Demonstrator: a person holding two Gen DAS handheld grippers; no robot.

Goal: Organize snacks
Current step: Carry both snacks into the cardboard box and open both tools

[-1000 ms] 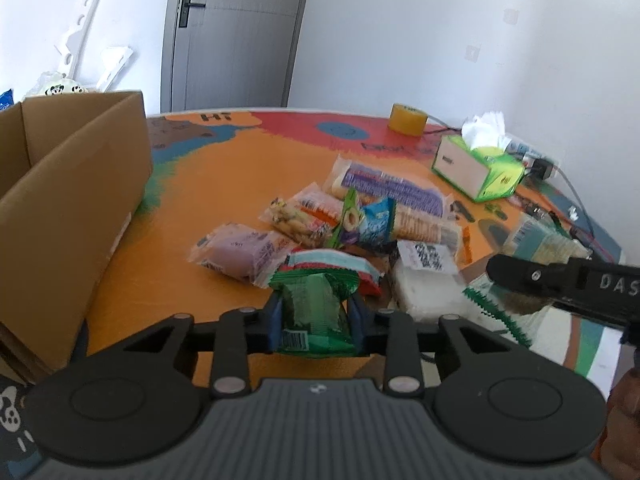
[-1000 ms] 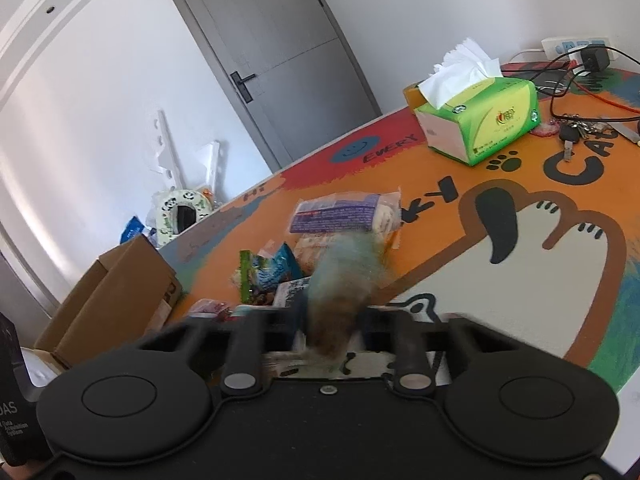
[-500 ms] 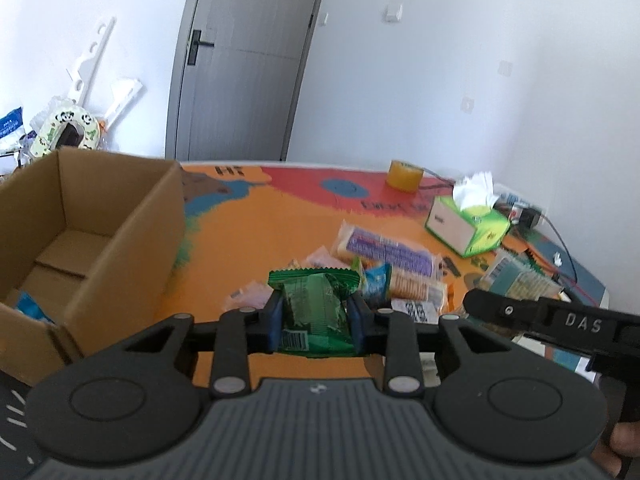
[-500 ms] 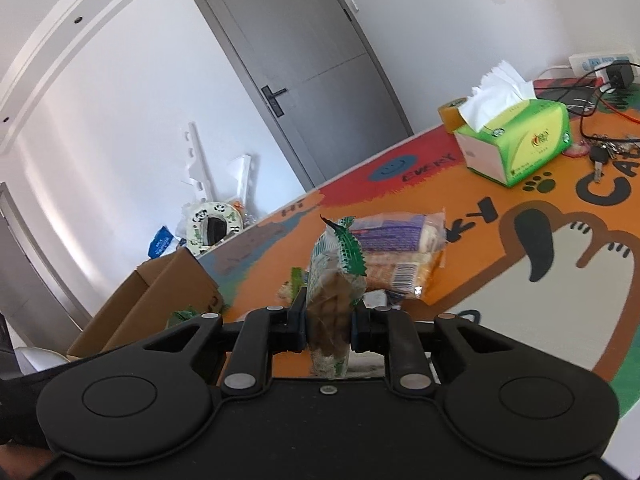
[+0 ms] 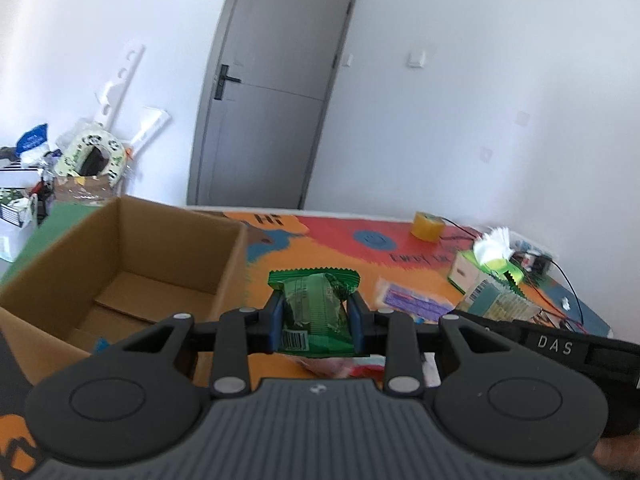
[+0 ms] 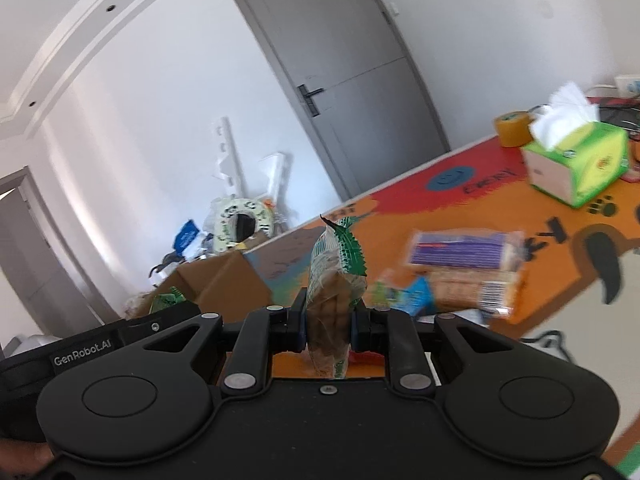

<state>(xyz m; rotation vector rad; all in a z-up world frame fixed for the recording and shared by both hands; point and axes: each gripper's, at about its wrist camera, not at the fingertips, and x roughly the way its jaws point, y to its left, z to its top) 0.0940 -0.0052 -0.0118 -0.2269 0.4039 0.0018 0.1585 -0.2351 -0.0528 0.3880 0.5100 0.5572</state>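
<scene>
My left gripper (image 5: 316, 312) is shut on a green snack packet (image 5: 314, 312), held in the air above the table, just right of an open cardboard box (image 5: 132, 264). In the right wrist view my right gripper (image 6: 330, 320) is shut on a clear packet with a green serrated top and brown snack inside (image 6: 336, 292). That same packet (image 5: 500, 300) shows at the right of the left wrist view. The box (image 6: 224, 284) lies ahead and to the left of the right gripper. More snacks remain on the table, among them a long purple-labelled cracker pack (image 6: 464, 260).
The table wears an orange and red cartoon mat (image 6: 560, 216). A green tissue box (image 6: 576, 164) and a roll of yellow tape (image 6: 514, 128) stand at the far right, with cables behind. Clutter is piled by the wall near a grey door (image 5: 272, 100).
Both grippers have risen with their packets and swung left toward the cardboard box, whose inside now shows. The snack pile has dropped below and behind the fingers.
</scene>
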